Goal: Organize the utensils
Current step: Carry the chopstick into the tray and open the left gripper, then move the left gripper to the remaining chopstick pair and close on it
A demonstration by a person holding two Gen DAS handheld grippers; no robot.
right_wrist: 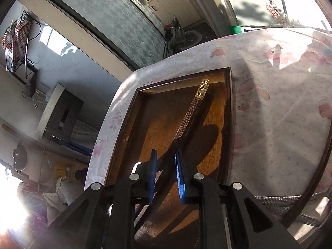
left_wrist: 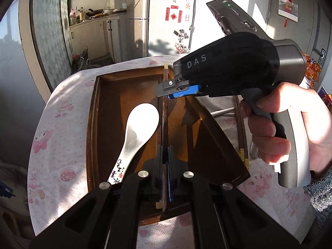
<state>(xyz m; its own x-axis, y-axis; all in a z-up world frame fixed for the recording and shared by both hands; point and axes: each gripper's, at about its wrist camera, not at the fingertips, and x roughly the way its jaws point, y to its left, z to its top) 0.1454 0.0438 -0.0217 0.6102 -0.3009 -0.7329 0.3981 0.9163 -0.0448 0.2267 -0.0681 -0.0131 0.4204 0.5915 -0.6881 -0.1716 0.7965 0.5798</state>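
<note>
Nearest in the left wrist view, the left tool (left_wrist: 165,166) has its blue pads pressed onto a dark chopstick (left_wrist: 165,120) that runs away from the lens along the middle of the tray (left_wrist: 92,124). Just left of it a white spoon (left_wrist: 138,128) lies on the tray floor, handle toward the camera with black characters on it, bowl pointing away. The tray is dark wood with a raised rim and sits on a bench covered by a white cloth (left_wrist: 60,112) printed with pink figures.

Further out, the right tool (left_wrist: 166,90) reaches in from the right, gripped by a hand (left_wrist: 278,128), its tips at the far part of the chopstick. In the right wrist view, the right tool (right_wrist: 166,166) has a chopstick (right_wrist: 186,124) between its pads (right_wrist: 180,178), with a small gap on each side, so it looks loosely spread rather than clamped, though the angle makes contact hard to judge. That chopstick slants up and right over the tray (right_wrist: 228,112), its gold-capped end near the far right corner.

To the right of the tray, another dark stick (left_wrist: 241,128) lies on the cloth (right_wrist: 280,103). Beyond the bench stands a fridge (left_wrist: 172,16) carrying red stickers.
</note>
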